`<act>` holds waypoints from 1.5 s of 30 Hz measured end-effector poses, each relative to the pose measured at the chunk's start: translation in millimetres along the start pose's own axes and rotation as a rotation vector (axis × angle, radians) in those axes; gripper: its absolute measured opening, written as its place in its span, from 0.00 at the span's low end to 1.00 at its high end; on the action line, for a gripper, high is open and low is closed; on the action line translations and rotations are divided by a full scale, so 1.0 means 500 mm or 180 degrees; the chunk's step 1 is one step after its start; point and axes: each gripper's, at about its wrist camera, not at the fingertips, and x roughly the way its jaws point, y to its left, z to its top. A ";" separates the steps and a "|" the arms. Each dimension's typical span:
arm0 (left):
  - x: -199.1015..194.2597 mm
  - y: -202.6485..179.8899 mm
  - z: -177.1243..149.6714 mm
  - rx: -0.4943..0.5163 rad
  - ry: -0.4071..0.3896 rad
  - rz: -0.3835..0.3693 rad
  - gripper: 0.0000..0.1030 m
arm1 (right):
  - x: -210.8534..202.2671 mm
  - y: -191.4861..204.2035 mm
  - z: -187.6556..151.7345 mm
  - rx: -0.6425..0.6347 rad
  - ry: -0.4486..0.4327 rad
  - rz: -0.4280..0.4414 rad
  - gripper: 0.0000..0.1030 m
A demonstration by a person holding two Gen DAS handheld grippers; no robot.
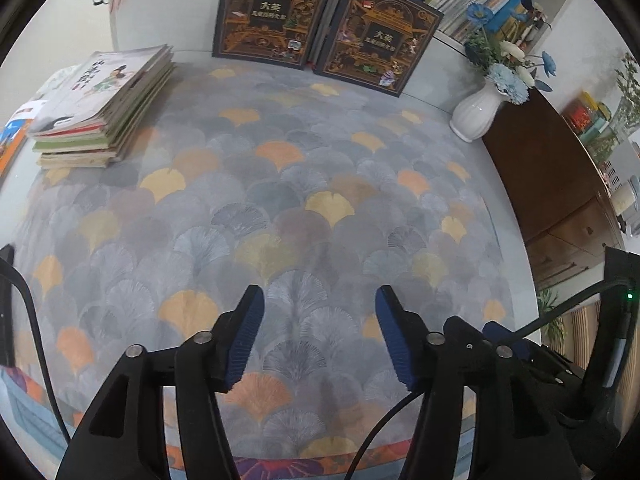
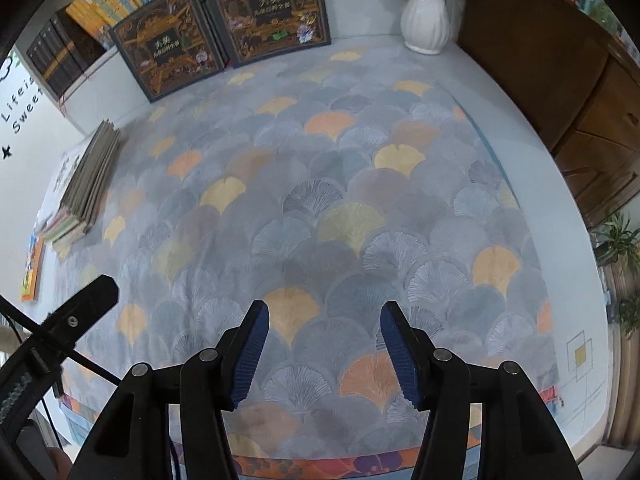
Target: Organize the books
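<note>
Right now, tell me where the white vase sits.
The white vase stands at the far right of the patterned cloth in the left wrist view, beside the dark wooden cabinet and right of the two dark upright books.

Both views are evenly lit by soft, rather dim daylight with a cool cast. The patterned cloth (image 1: 280, 184) shows no glare, only faint shadows under the stack of books (image 1: 100, 112) at the left. Fisheye bending curves the edges strongly, and black corners ring each frame. The stack of books looks smeared at the left of the right wrist view.
</note>
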 end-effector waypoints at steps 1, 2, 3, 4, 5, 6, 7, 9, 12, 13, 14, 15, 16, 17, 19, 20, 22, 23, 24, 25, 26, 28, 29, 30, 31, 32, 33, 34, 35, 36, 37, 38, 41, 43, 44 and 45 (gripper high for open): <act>-0.001 0.002 -0.001 -0.0012 -0.0014 0.0022 0.59 | 0.009 0.003 0.000 -0.0038 0.0056 -0.0012 0.54; -0.002 0.004 -0.002 -0.0029 -0.0023 0.0045 0.59 | 0.012 0.003 -0.003 -0.0061 0.0087 -0.0013 0.54; -0.003 0.009 -0.004 -0.0056 -0.0020 0.0059 0.59 | 0.015 0.007 -0.007 -0.0083 0.0113 0.0000 0.54; -0.004 0.013 -0.005 -0.0082 -0.0003 0.0047 0.59 | 0.019 0.011 -0.008 -0.0113 0.0139 0.0025 0.54; -0.004 0.017 -0.005 -0.0112 0.0012 0.0022 0.59 | 0.021 0.014 -0.009 -0.0135 0.0147 0.0037 0.54; -0.006 0.021 -0.004 -0.0143 0.0011 0.0016 0.59 | 0.021 0.017 -0.009 -0.0169 0.0147 0.0045 0.54; -0.008 0.025 -0.005 -0.0179 -0.0008 0.0034 0.59 | 0.020 0.020 -0.010 -0.0196 0.0140 0.0046 0.54; -0.008 0.030 -0.007 -0.0218 -0.0018 0.0063 0.59 | 0.020 0.026 -0.010 -0.0261 0.0132 0.0045 0.54; -0.005 0.038 -0.008 -0.0268 -0.0017 0.0101 0.59 | 0.025 0.028 -0.009 -0.0296 0.0160 0.0059 0.54; -0.004 0.040 -0.008 -0.0282 -0.0014 0.0107 0.59 | 0.027 0.027 -0.009 -0.0296 0.0173 0.0061 0.54; -0.003 0.042 -0.008 -0.0295 -0.0001 0.0100 0.59 | 0.028 0.026 -0.008 -0.0292 0.0183 0.0061 0.54; 0.000 0.045 -0.008 -0.0323 0.0027 0.0067 0.59 | 0.029 0.024 -0.008 -0.0280 0.0192 0.0063 0.54; 0.004 0.051 -0.008 -0.0379 0.0067 0.0015 0.59 | 0.030 0.022 -0.007 -0.0268 0.0193 0.0066 0.54; 0.006 0.055 -0.009 -0.0417 0.0085 -0.0002 0.59 | 0.031 0.020 -0.006 -0.0259 0.0192 0.0066 0.54; 0.009 0.059 -0.010 -0.0439 0.0101 0.0023 0.59 | 0.032 0.017 -0.005 -0.0256 0.0189 0.0052 0.54; 0.011 0.060 -0.010 -0.0428 0.0106 0.0035 0.59 | 0.032 0.017 -0.005 -0.0256 0.0191 0.0053 0.54; 0.014 0.060 -0.012 -0.0425 0.0118 0.0048 0.59 | 0.036 0.017 -0.006 -0.0249 0.0211 0.0062 0.54; 0.015 0.060 -0.012 -0.0424 0.0124 0.0041 0.59 | 0.039 0.017 -0.007 -0.0249 0.0228 0.0064 0.54; 0.017 0.059 -0.012 -0.0417 0.0138 0.0025 0.59 | 0.041 0.017 -0.008 -0.0255 0.0239 0.0062 0.54; 0.021 0.058 -0.013 -0.0400 0.0157 0.0016 0.59 | 0.042 0.018 -0.009 -0.0266 0.0233 0.0052 0.54; 0.024 0.057 -0.012 -0.0381 0.0168 0.0024 0.59 | 0.041 0.018 -0.010 -0.0279 0.0220 0.0037 0.54; 0.027 0.051 -0.013 -0.0307 0.0159 0.0094 0.59 | 0.038 0.021 -0.009 -0.0312 0.0171 0.0020 0.54; 0.026 0.049 -0.013 -0.0280 0.0148 0.0121 0.59 | 0.035 0.021 -0.008 -0.0311 0.0143 0.0026 0.54; 0.026 0.045 -0.012 -0.0223 0.0117 0.0170 0.59 | 0.030 0.021 -0.008 -0.0308 0.0109 0.0034 0.54; 0.025 0.045 -0.011 -0.0186 0.0090 0.0209 0.59 | 0.024 0.020 -0.006 -0.0306 0.0058 0.0044 0.54; 0.024 0.046 -0.009 -0.0174 0.0074 0.0229 0.59 | 0.020 0.020 -0.005 -0.0301 0.0026 0.0045 0.54; 0.023 0.049 -0.006 -0.0161 0.0055 0.0247 0.59 | 0.016 0.018 -0.003 -0.0292 -0.0008 0.0053 0.54; 0.021 0.056 -0.002 -0.0166 0.0023 0.0279 0.60 | 0.012 0.016 0.000 -0.0278 -0.0037 0.0068 0.54; 0.020 0.061 -0.001 -0.0176 0.0003 0.0302 0.60 | 0.010 0.015 0.001 -0.0263 -0.0055 0.0075 0.54; 0.020 0.067 0.002 -0.0185 -0.0023 0.0335 0.61 | 0.007 0.012 0.003 -0.0247 -0.0079 0.0084 0.54; 0.021 0.076 0.006 -0.0189 -0.0037 0.0377 0.61 | 0.006 0.012 0.005 -0.0241 -0.0092 0.0086 0.54; 0.022 0.081 0.008 -0.0195 -0.0035 0.0398 0.61 | 0.005 0.011 0.006 -0.0231 -0.0101 0.0087 0.54; 0.022 0.098 0.013 -0.0269 -0.0034 0.0421 0.61 | 0.001 0.010 0.011 -0.0201 -0.0140 0.0108 0.54; 0.020 0.103 0.013 -0.0296 -0.0037 0.0428 0.61 | -0.004 0.009 0.014 -0.0184 -0.0179 0.0133 0.54; 0.020 0.102 0.012 -0.0290 -0.0037 0.0431 0.61 | -0.008 0.010 0.016 -0.0178 -0.0209 0.0144 0.54; 0.020 0.101 0.011 -0.0283 -0.0038 0.0424 0.61 | -0.013 0.012 0.019 -0.0178 -0.0245 0.0153 0.54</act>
